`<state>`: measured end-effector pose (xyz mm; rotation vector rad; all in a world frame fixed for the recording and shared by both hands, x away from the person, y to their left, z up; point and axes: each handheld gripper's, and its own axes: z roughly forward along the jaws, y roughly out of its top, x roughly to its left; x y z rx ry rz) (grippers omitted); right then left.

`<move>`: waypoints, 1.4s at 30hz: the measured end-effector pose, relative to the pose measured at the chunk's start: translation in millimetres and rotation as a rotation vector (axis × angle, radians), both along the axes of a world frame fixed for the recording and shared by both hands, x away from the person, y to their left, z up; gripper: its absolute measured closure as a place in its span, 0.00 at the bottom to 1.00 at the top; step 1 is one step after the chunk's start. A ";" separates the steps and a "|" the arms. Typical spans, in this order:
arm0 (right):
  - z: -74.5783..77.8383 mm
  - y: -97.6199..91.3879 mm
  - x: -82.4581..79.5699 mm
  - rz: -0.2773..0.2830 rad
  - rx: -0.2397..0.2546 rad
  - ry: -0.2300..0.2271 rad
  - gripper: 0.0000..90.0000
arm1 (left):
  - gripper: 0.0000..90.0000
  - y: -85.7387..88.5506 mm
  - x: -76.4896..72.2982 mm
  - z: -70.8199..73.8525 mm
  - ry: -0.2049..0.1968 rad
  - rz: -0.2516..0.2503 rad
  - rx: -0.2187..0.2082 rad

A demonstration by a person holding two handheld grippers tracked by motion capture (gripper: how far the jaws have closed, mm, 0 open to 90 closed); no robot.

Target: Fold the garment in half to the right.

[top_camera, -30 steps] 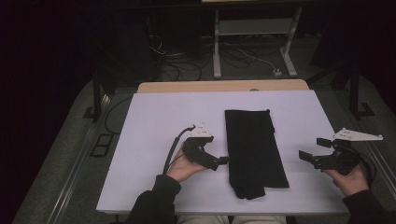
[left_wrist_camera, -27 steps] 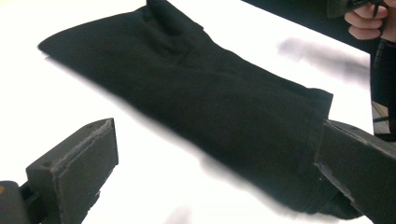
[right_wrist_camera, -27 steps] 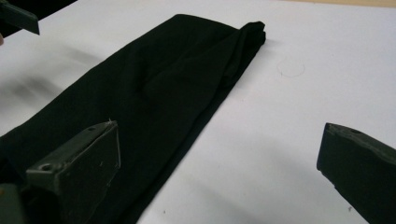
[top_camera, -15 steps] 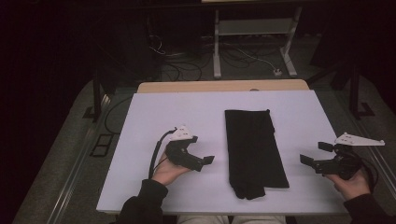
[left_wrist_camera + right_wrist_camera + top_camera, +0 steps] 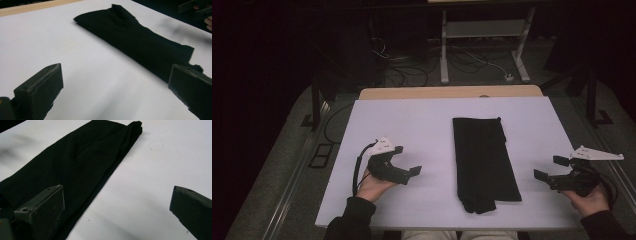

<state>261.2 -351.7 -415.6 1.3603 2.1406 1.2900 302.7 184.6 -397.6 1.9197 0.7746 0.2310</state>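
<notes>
A long black folded cloth (image 5: 484,155) lies flat on the white table (image 5: 422,120), right of centre, running from far to near. My left gripper (image 5: 408,161) is held low over the table to the cloth's left, open, with nothing between its jaws. In the left gripper view the cloth (image 5: 140,42) stretches across ahead of the open left gripper (image 5: 115,72). My right gripper (image 5: 549,167) sits near the table's right edge, open and empty, pointing towards the cloth. In the right gripper view the cloth (image 5: 75,162) lies ahead and left of the open right gripper (image 5: 117,192).
A wooden strip (image 5: 447,92) runs along the table's far edge. Beyond it on the dark floor are a metal stand (image 5: 444,55), loose cables (image 5: 407,70) and a power strip (image 5: 509,77). Bare white tabletop surrounds the cloth on both sides.
My left gripper has drawn away leftward from the cloth's edge and still stands open. The right gripper has shifted only slightly. The cloth has not moved.
</notes>
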 end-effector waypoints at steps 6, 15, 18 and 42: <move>-0.5 0.7 -1.1 0.006 0.002 0.006 0.00 | 0.00 15.9 -4.0 0.0 -0.006 0.032 -0.009; -0.4 0.2 -0.8 0.007 -0.003 -0.003 0.00 | 0.00 38.7 -10.8 3.7 -0.023 0.078 -0.029; -0.5 0.9 -0.6 0.011 -0.004 -0.002 0.00 | 0.00 45.9 -13.2 3.0 -0.023 0.091 -0.031; -1.1 4.7 2.9 0.029 -0.007 0.005 0.00 | 0.00 99.3 -37.6 -17.9 -0.001 0.229 -0.016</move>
